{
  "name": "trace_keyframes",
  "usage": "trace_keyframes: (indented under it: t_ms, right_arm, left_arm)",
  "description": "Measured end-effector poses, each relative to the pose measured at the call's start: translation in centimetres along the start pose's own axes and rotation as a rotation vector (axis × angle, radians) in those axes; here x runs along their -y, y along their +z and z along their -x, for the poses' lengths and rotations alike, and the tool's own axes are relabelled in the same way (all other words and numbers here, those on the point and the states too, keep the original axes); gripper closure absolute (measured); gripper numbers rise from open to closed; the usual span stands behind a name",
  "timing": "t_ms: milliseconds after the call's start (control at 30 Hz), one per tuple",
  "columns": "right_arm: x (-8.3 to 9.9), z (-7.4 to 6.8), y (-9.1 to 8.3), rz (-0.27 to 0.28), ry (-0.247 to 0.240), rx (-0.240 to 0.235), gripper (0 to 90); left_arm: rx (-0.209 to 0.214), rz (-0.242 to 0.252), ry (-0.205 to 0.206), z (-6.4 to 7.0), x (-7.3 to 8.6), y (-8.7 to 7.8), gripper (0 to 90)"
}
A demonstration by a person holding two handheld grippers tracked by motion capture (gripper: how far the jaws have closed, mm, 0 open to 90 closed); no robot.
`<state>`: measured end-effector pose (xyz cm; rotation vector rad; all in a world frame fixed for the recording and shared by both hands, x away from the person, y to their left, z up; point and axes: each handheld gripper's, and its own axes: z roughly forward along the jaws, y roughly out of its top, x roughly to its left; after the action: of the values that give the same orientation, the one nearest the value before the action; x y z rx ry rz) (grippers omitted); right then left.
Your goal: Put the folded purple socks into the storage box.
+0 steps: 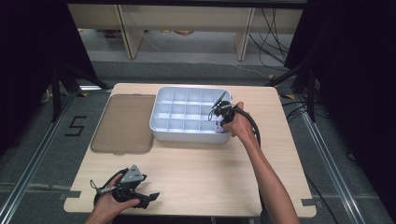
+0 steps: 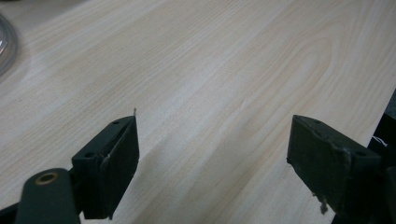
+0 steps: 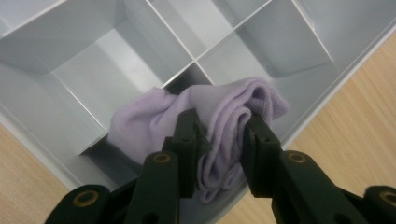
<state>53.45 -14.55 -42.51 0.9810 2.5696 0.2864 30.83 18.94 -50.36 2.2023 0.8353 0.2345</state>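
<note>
1. Lilac cloth is what I am working with: in the high view it is a pale scrap at the near right corner of the white divided tray, mostly covered by my right hand and right gripper. The tray sits toward the far side of the wooden table. Touching the tray's left wall lies a flat brown translucent lid. My left gripper rests well apart from the tray, at the table's near left edge, with my left hand around it.

2. In the left gripper view, my left gripper has its jaws spread wide with bare wood grain between them. A curved clear rim shows at the upper left corner.

3. In the right gripper view, my right gripper pinches a bunched fold of the cloth, both jaws pressed against the fabric. The cloth lies draped over a divider near the tray's outer wall, spreading into the compartments on either side of it. Beyond that wall the table shows.
</note>
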Motion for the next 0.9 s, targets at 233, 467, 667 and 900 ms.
trace_keyframes:
  t_ms: [233, 467, 667, 900]
  right_arm:
    - [0.3, 0.0, 0.3, 0.003, 0.009, -0.015, 69.2]
    - [0.5, -0.2, 0.8, -0.006, 0.006, -0.029, 66.4]
    - [1.0, 0.7, -0.4, 0.062, 0.097, -0.085, 61.3]
    - [1.0, 1.4, -2.3, 0.126, 0.113, -0.099, 76.2]
  left_arm:
    - [-0.003, -0.004, -0.018, 0.2, 0.0, 0.1, 16.5]
    - [0.001, 0.004, -0.025, 0.3, 0.0, 0.1, 16.5]
    - [-0.006, -0.002, -0.002, 0.0, 0.0, 0.0, 16.5]
    - [-0.009, 0.002, -0.027, 0.1, 0.0, 0.1, 16.5]
